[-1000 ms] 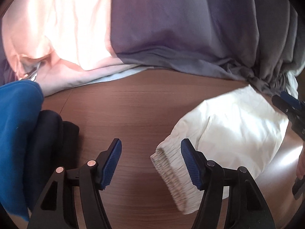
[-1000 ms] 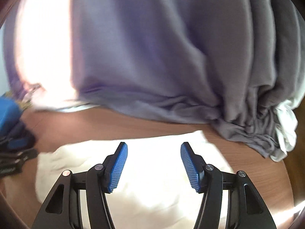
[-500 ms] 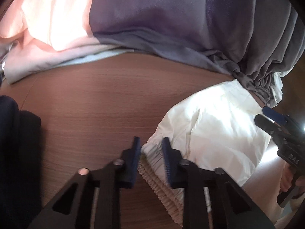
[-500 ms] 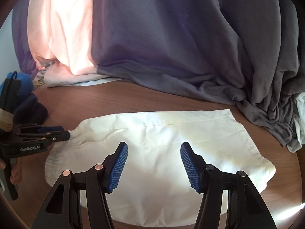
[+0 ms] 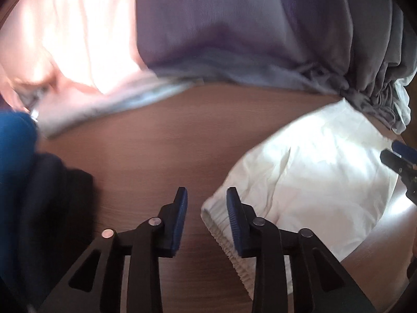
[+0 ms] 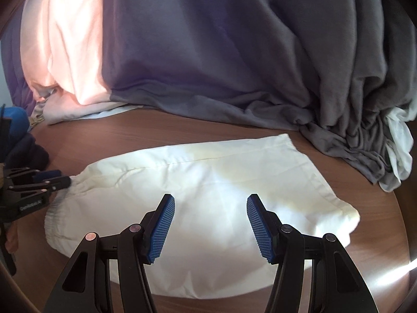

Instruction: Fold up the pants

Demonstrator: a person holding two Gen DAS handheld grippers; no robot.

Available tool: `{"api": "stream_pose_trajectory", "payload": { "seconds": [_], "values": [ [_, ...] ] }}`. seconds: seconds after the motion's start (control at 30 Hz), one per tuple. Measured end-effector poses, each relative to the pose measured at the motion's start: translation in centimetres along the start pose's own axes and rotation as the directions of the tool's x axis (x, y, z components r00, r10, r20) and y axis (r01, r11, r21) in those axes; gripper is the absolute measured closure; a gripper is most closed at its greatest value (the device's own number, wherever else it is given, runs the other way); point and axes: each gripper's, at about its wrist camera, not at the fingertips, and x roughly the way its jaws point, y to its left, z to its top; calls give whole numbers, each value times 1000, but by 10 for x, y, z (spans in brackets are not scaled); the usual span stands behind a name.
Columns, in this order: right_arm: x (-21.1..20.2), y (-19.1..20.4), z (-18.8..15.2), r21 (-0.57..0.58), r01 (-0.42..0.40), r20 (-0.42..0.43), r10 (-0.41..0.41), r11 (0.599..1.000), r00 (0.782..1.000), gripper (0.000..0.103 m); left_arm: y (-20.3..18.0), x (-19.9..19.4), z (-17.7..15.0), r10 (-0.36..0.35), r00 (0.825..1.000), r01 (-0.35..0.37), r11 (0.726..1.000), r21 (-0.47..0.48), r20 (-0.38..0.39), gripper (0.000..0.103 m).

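Folded cream-white pants (image 6: 208, 198) lie flat on the brown wooden table (image 6: 182, 133), elastic waistband to the left. In the left wrist view the pants (image 5: 312, 177) lie to the right, waistband corner by my left gripper (image 5: 206, 219). That gripper's jaws stand a little apart with nothing between them; the waistband edge lies just beside the right finger. My right gripper (image 6: 209, 224) is open above the middle of the pants. The left gripper also shows in the right wrist view (image 6: 44, 182) at the waistband.
A big heap of grey-purple cloth (image 6: 234, 65) and a pink garment (image 6: 67, 52) fill the back of the table. Folded blue (image 5: 13, 161) and dark navy clothes (image 5: 52, 208) lie at the left. A white cloth (image 6: 398, 151) hangs at the far right.
My left gripper had closed on the waistband corner half a second ago; now its jaws have parted and it has drawn back left. The right gripper has stayed open above the pants.
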Motion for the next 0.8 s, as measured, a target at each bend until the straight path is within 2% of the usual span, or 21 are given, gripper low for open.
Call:
{"api": "stream_pose_trajectory", "payload": {
  "seconds": [0.03,0.13,0.2,0.3,0.43,0.5,0.6,0.73,0.8],
  "values": [
    [-3,-4,-1,10,1,7,-1,1000,1000,44,-4,-12,2,12,999,-12,1000,4,37,58],
    [-21,-24,-7,68,4,47,-7,998,999,44,-25,-40,5,-16,995,12,999,41,101,56],
    [-33,-40,-10,103,10,66,-17,995,998,45,-41,-49,2,-40,993,34,998,55,108,56],
    [-51,-75,-19,185,41,91,-58,982,994,44,-69,-49,-2,-115,989,109,992,70,94,56],
    [-54,-127,-28,302,97,70,-123,948,990,44,-106,-39,-3,-135,986,125,987,105,93,56],
    [-50,-148,-32,363,101,57,-131,926,990,44,-118,-32,0,-145,986,136,984,111,81,56],
    [-39,-171,-39,430,90,36,-116,898,993,44,-135,-20,3,-158,986,151,981,121,56,56],
    [-16,-187,-49,484,39,9,-50,874,999,45,-150,-3,3,-140,990,134,981,140,30,56],
    [-7,-190,-53,508,9,6,-14,861,1000,49,-152,3,3,-132,991,129,982,138,13,56]
  ]
}}
